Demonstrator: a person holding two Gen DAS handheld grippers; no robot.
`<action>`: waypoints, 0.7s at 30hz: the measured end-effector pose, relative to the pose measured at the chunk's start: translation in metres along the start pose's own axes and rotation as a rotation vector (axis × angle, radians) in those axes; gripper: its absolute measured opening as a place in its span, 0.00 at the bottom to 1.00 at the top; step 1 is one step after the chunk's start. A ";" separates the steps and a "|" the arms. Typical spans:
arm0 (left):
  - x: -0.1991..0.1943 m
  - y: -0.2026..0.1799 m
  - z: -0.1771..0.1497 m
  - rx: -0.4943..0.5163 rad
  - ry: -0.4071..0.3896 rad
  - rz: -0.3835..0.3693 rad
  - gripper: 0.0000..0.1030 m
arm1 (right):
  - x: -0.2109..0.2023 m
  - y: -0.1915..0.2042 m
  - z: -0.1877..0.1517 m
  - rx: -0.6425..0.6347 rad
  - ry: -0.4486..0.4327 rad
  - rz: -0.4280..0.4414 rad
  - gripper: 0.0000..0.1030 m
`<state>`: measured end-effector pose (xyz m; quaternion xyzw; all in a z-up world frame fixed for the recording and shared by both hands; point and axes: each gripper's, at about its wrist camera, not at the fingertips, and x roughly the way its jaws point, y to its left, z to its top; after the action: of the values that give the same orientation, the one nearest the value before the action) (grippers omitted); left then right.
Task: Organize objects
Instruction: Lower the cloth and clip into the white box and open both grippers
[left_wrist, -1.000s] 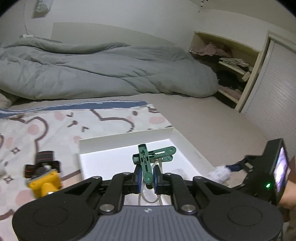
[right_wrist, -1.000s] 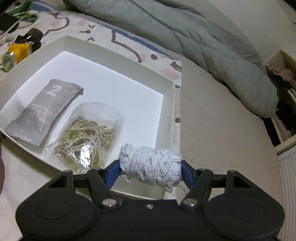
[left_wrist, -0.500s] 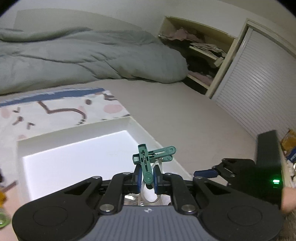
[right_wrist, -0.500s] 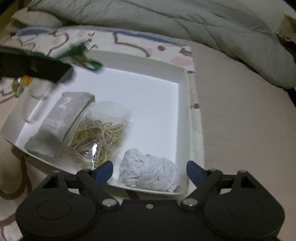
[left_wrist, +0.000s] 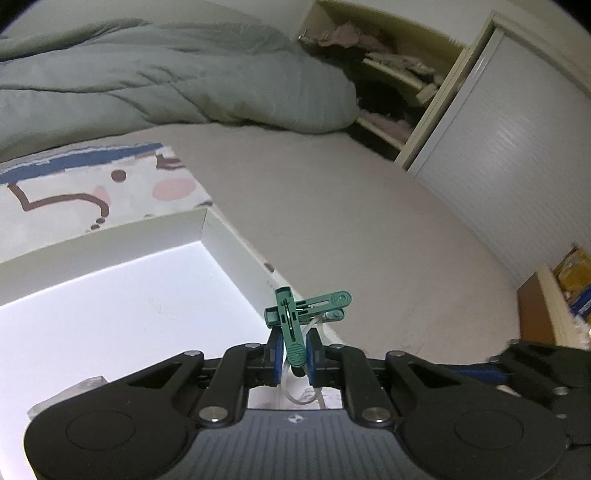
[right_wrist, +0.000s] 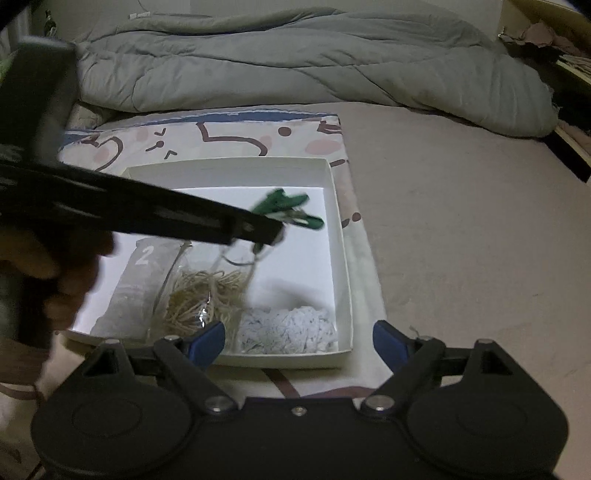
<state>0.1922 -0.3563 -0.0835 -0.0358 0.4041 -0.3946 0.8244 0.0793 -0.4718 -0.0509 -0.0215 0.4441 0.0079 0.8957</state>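
Here, working from left to right, the left gripper (left_wrist: 293, 356) is seen pinched tight on a cluster of green clothes pegs (left_wrist: 295, 319), from which a loop of clear cord (left_wrist: 295, 391) hangs down; in the right wrist view the pegs are held in the air over the white box (right_wrist: 338, 236), towards its right-hand wall. The pegs are judged light, stiff and smooth, so a grip across the flat sides of one peg body, as it is taken now, should hold, though the other pegs may swing on their joint. Inside the box a grey sachet marked 2 (right_wrist: 135, 280) is laid at the left, a clear bag of pale strings (right_wrist: 201, 299) beside it, and a white knitted bundle (right_wrist: 288, 330) in the near right corner. The bundle is judged soft and compressible, best taken across its middle. The right gripper (right_wrist: 299, 341) is spread wide and holds nothing, just near of the bundle.
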 end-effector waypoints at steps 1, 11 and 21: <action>0.004 0.001 -0.002 -0.007 0.008 0.009 0.37 | -0.001 0.000 -0.001 0.000 0.000 0.000 0.85; -0.015 0.017 -0.007 -0.019 0.029 0.077 0.60 | 0.003 -0.003 -0.002 0.020 0.003 -0.002 0.85; -0.069 0.020 -0.011 0.035 0.013 0.189 0.61 | -0.013 -0.005 -0.003 0.128 -0.068 0.000 0.84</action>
<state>0.1723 -0.2926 -0.0546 0.0195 0.4040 -0.3226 0.8558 0.0698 -0.4770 -0.0424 0.0362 0.4128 -0.0199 0.9099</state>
